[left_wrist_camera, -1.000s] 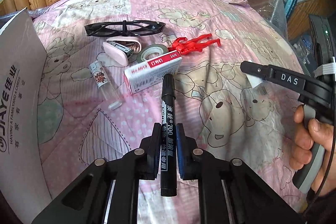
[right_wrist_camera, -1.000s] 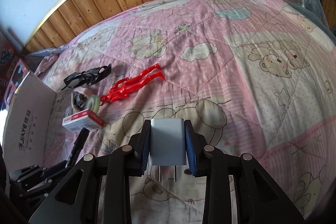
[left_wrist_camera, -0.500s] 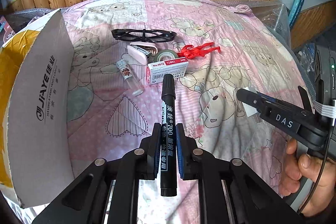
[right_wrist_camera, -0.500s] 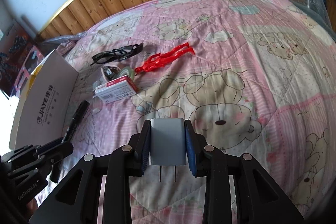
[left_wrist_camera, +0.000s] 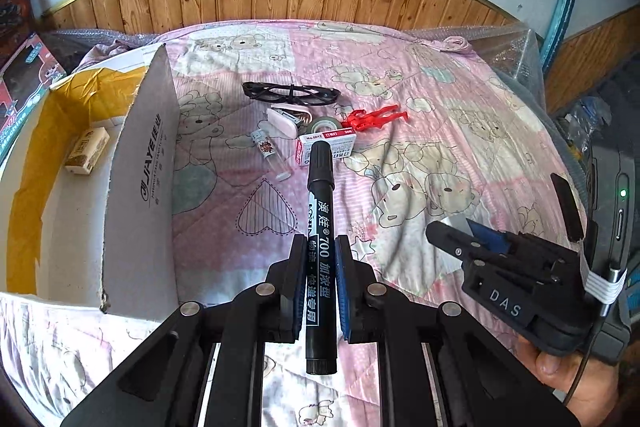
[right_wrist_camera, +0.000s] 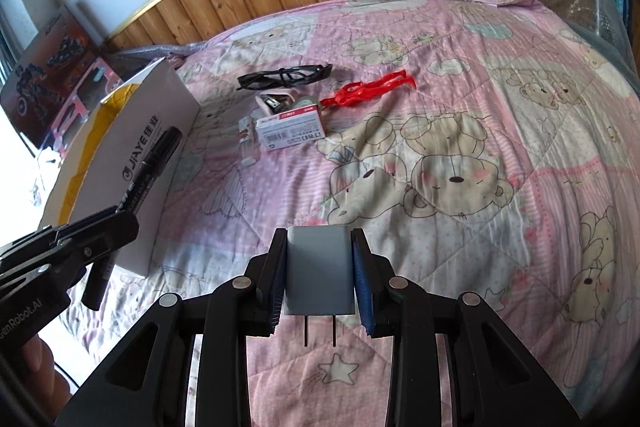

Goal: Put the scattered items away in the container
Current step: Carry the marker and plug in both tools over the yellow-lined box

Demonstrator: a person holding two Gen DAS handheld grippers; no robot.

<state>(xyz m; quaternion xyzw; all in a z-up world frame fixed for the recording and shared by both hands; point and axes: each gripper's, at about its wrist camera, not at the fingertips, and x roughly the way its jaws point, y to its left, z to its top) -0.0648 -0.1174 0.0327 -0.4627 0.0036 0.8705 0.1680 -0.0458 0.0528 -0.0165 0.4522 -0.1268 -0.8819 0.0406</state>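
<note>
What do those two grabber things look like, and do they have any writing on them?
Both are black plastic. The left gripper and right gripper each have two angular arms with silver screws and blue ribbed pads. The right one reads "DAS" in white, has a green light and a thin black cable; the left reads "GenRobot.AI".

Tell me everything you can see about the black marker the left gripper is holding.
The black marker is a thick pen with a smooth, plastic-looking barrel printed in white with Chinese characters and "700". Its cap end points forward over the pink quilt; its flat butt end sticks out behind the jaws. The left gripper is shut on its middle, blue pads pressing both sides. It hangs in the air, touching nothing else, just right of the white cardboard box. The right wrist view shows it tilted up beside that box.
</note>
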